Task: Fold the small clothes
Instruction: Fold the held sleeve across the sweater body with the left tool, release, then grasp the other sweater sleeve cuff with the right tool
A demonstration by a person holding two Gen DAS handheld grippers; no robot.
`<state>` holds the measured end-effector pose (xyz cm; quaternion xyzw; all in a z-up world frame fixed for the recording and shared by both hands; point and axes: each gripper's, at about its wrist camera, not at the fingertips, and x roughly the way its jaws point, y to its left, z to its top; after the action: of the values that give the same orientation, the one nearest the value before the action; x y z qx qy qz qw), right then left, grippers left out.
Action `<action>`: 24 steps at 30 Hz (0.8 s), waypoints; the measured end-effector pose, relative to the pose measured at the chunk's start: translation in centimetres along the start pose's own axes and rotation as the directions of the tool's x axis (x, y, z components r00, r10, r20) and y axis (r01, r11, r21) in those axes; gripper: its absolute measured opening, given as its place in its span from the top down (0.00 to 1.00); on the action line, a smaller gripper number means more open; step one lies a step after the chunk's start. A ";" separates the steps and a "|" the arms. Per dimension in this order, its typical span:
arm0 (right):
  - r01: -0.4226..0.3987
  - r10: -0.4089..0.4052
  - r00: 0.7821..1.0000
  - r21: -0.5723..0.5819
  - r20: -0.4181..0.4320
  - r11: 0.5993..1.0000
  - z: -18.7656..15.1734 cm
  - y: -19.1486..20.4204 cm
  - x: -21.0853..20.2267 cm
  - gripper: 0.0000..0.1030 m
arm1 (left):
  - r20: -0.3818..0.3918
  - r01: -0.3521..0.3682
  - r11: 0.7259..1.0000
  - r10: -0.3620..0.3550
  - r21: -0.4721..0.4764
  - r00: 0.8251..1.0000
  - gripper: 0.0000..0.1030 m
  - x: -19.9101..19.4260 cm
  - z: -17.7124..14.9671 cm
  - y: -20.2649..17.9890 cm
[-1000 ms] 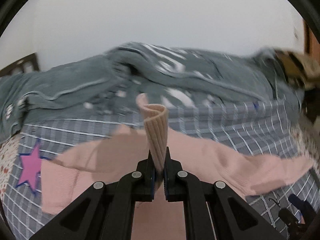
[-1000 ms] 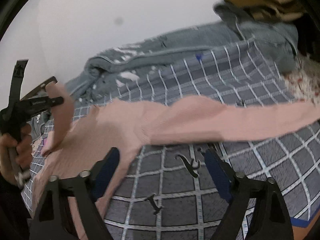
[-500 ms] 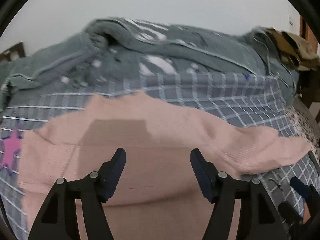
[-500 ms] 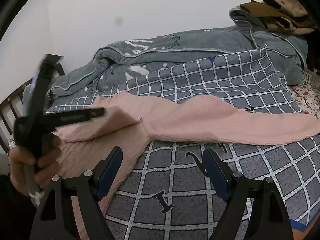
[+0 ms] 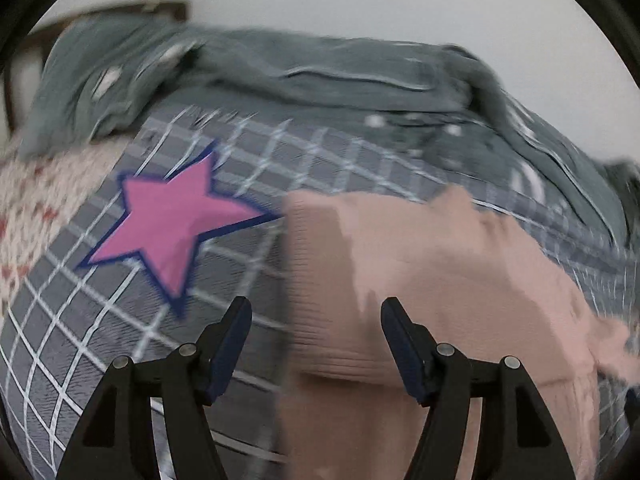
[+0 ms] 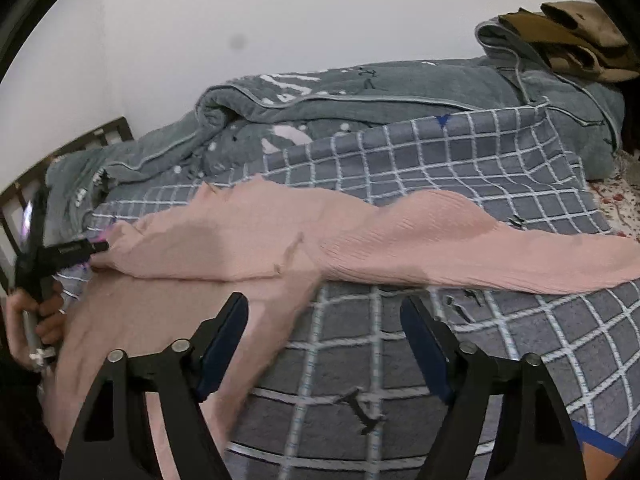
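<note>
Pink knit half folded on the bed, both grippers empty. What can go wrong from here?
1. The pink garment lies on a soft checked blanket; a low pinch by the left gripper may grab blanket too.
2. The sleeve just laid across sits loose and rumpled, so tugging the body could undo that fold.
3. The right gripper, jaws closing on nothing, straddles the garment's edge and may catch only one layer.

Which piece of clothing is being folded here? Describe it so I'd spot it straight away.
Look at the bed covered by a grey checked blanket, with a rumpled grey quilt behind it. Spread across that blanket lies a long pink ribbed garment. It is the only pink cloth there, plain and unpatterned, unlike the brown clothes piled in the far corner.
</note>
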<state>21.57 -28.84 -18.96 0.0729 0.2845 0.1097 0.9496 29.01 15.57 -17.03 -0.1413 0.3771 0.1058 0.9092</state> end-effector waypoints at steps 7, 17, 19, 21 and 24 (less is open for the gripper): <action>-0.034 0.034 0.995 -0.001 -0.089 0.999 2.8 2.9 3.7 0.50 | -0.017 0.066 0.997 -0.067 -0.025 0.998 0.37 1.1 0.5 3.1; 0.023 -0.031 0.961 -0.033 -0.274 0.999 3.0 5.2 11.4 0.70 | 0.057 0.082 0.996 -0.080 -0.031 0.995 0.37 0.9 0.9 4.4; 0.040 -0.055 0.964 -0.062 -0.259 0.997 2.9 5.7 11.6 0.83 | 0.067 0.085 0.995 -0.081 -0.053 0.994 0.37 0.9 1.1 4.7; 0.011 -0.038 0.975 -0.120 -0.221 0.993 2.9 6.6 11.1 0.95 | 0.067 0.098 0.993 -0.094 -0.070 0.993 0.37 1.0 1.2 4.8; 0.002 -0.018 0.992 -0.135 -0.122 0.991 3.3 6.6 9.0 0.95 | 0.072 0.106 0.992 -0.101 -0.065 0.992 0.37 0.9 1.4 4.4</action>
<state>29.65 -20.42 -19.66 0.0005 0.3348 0.1281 0.9335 29.23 20.19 -17.54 -0.1880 0.3341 0.0762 0.9204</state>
